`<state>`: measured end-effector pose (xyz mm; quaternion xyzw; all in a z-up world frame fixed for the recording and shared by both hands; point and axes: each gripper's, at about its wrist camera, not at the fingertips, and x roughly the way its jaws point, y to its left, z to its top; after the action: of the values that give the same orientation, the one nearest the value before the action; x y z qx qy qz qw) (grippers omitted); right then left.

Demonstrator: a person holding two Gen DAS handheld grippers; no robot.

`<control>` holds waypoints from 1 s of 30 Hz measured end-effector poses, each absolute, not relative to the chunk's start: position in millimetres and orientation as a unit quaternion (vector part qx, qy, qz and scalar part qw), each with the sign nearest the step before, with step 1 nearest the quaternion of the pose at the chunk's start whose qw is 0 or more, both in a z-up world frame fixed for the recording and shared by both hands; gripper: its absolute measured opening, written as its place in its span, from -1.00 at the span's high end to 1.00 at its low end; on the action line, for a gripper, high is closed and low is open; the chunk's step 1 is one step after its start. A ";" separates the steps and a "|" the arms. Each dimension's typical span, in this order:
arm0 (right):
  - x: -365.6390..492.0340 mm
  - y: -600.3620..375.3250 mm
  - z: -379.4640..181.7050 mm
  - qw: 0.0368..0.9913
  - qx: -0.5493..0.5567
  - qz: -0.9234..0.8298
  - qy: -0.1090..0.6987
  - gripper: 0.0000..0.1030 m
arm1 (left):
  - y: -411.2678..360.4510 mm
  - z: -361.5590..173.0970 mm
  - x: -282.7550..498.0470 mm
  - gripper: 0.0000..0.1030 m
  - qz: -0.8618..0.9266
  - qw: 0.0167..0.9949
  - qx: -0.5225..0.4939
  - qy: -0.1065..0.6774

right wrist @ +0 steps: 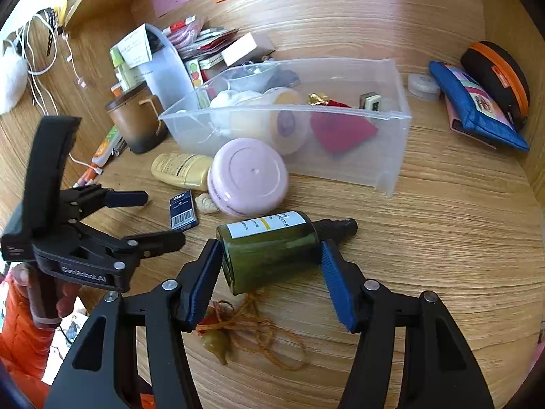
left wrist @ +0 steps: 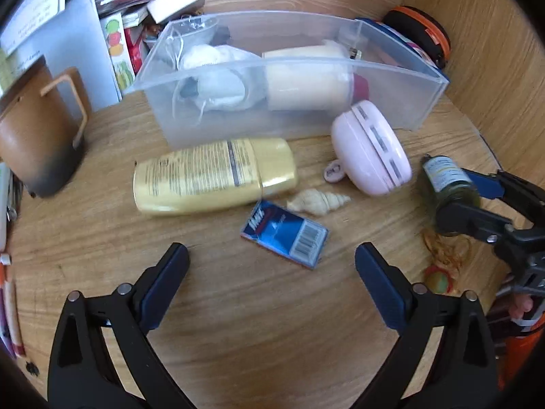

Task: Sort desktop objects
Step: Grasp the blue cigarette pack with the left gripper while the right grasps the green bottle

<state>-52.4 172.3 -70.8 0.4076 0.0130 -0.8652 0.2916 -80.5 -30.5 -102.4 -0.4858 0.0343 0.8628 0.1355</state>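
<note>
- Green glass bottle (right wrist: 269, 252) lies on its side on the wooden desktop (right wrist: 442, 238), between the blue pads of the right gripper (right wrist: 270, 269); its long axis runs from 9 to 3 o'clock in the right wrist view, black cap end toward 3 o'clock.
- Right gripper: fingers close on the bottle's base and shoulder, pads touching or nearly touching the glass; a firm pinch appears to be formed, though full contact on the right pad cannot be confirmed.
- Left gripper (left wrist: 272, 266): fingers spread wide, holding nothing, hovering above the desktop with a blue card packet (left wrist: 284, 237) just ahead at 12 o'clock.
- Clear plastic bin (right wrist: 391, 143), the likely destination, stands beyond the bottle at 12 to 1 o'clock, already holding several items.
- Pink round case (right wrist: 248, 177), gold lotion bottle (left wrist: 214, 175) and seashell (left wrist: 318, 202) remain loose outside the bin.
- Judgement: the right hand is nearer and engaged; the coming lift carries the bottle forward into the bin.
</note>
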 end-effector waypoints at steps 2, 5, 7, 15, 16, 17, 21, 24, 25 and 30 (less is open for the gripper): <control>-54.3 178.1 -68.7 0.293 0.407 -0.865 0.004 -0.07 | -30.3 -102.2 -84.6 -0.92 0.865 0.140 -0.481 0.031; -56.3 185.0 -66.0 0.299 0.407 -0.863 -0.002 -0.07 | -28.9 -101.8 -85.7 -0.75 0.870 0.136 -0.472 0.041; -57.5 188.3 -65.4 0.298 0.407 -0.863 -0.003 -0.07 | -23.9 -102.4 -83.4 -0.57 0.874 0.128 -0.464 0.067; -62.6 196.5 -63.4 0.304 0.405 -0.862 -0.020 -0.07 | -23.4 -97.5 -75.4 0.01 0.877 0.135 -0.456 0.070; -62.6 196.9 -63.3 0.305 0.405 -0.862 -0.021 -0.07 | -21.7 -97.3 -74.7 0.01 0.877 0.134 -0.456 0.071; -63.1 197.2 -63.1 0.306 0.405 -0.861 -0.023 -0.07 | -20.2 -97.3 -72.8 0.01 0.877 0.136 -0.456 0.072; -63.1 199.6 -61.7 0.308 0.404 -0.861 -0.027 -0.07 | -17.7 -97.0 -69.5 0.01 0.877 0.128 -0.459 0.065; -62.3 201.1 -58.1 0.309 0.399 -0.863 -0.029 -0.03 | -18.1 -93.3 -63.3 0.01 0.880 0.125 -0.454 0.061; -61.9 201.5 -56.3 0.310 0.398 -0.863 -0.029 -0.02 | -17.5 -91.1 -61.2 0.01 0.882 0.124 -0.451 0.061; -59.3 199.1 -46.2 0.309 0.384 -0.870 -0.015 -0.01 | -18.4 -81.7 -56.1 0.01 0.888 0.120 -0.439 0.062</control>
<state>-59.3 199.1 -46.2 0.3837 -0.0151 -0.8701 0.3091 -56.1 -18.4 -81.7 -0.4388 0.0624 0.8884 0.1197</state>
